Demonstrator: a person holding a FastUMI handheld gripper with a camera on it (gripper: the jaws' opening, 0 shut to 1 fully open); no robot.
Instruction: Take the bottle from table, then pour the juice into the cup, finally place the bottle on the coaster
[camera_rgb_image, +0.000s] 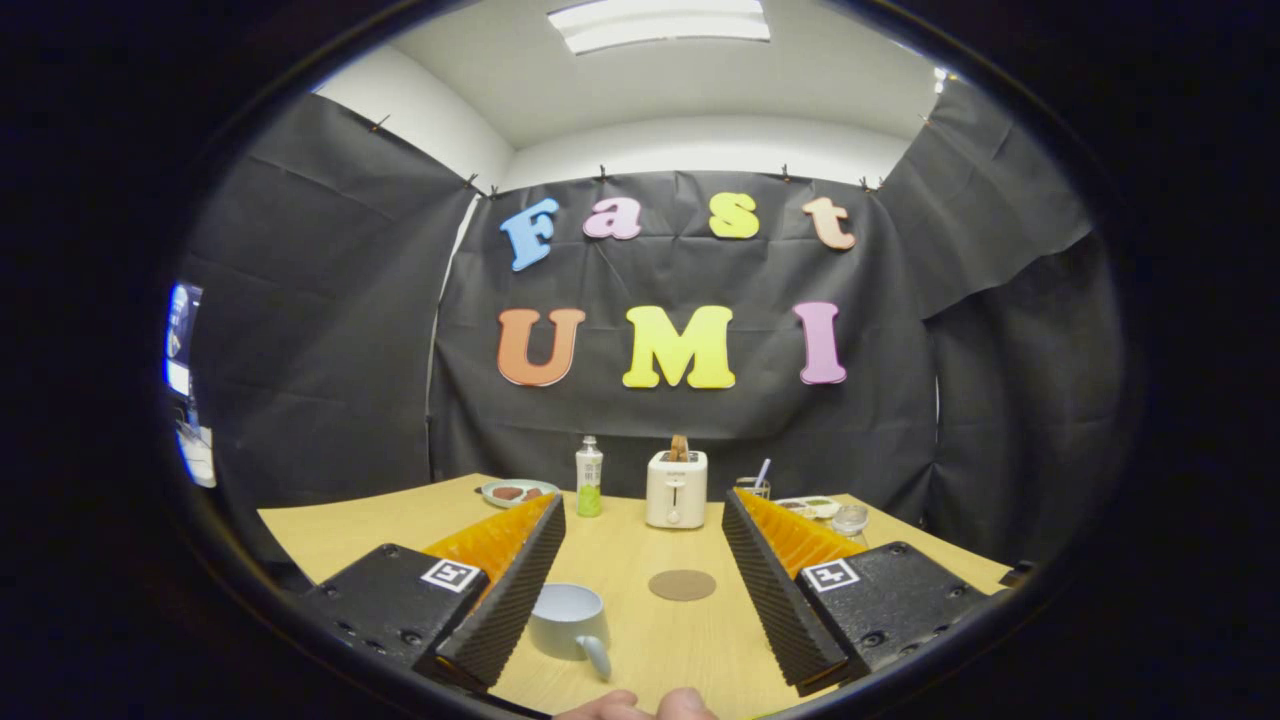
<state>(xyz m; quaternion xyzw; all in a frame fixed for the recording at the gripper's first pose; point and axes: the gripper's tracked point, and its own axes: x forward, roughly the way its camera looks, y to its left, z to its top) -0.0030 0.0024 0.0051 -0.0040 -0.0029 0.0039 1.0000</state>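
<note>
— Wood-grain table (640, 660) lies under the gripper (640, 580); what sits nearest?

— Fingertips of a hand (640, 706) at six o'clock, right at the near edge. Just past them the gripper's two fingers stand wide apart, nothing between the pads but bare tabletop. They grip nothing.

— And the cup (570, 620)?

— Pale blue-grey, upright, at about seven o'clock from the gap's middle, just beside the left finger's inner face, partly tucked behind it. Its handle points toward the hand. I cannot tell whether it touches the finger.

— The coaster (682, 585)?

— Round, brown, flat on the table, between the fingers and a little to the one o'clock side of the cup. It is bare and apart from both fingers.

— Then the bottle (589, 477)?

— Well beyond the fingertips, at eleven o'clock from the coaster, upright near the table's far edge. It is clear, with green juice in its lower part and a cap on top.

— What keeps it company back there?

— A plate (518, 491) with something brown at its nine o'clock side. A white toaster (676, 487) at its three o'clock side, with toast sticking up. Further toward three o'clock, a glass (753, 486) with a straw, a second plate (810, 506), and a small clear jar (850, 520) just behind the right finger.

— Beyond the table?

— Black cloth wall, with a ceiling light (660, 22) at twelve o'clock.
</note>
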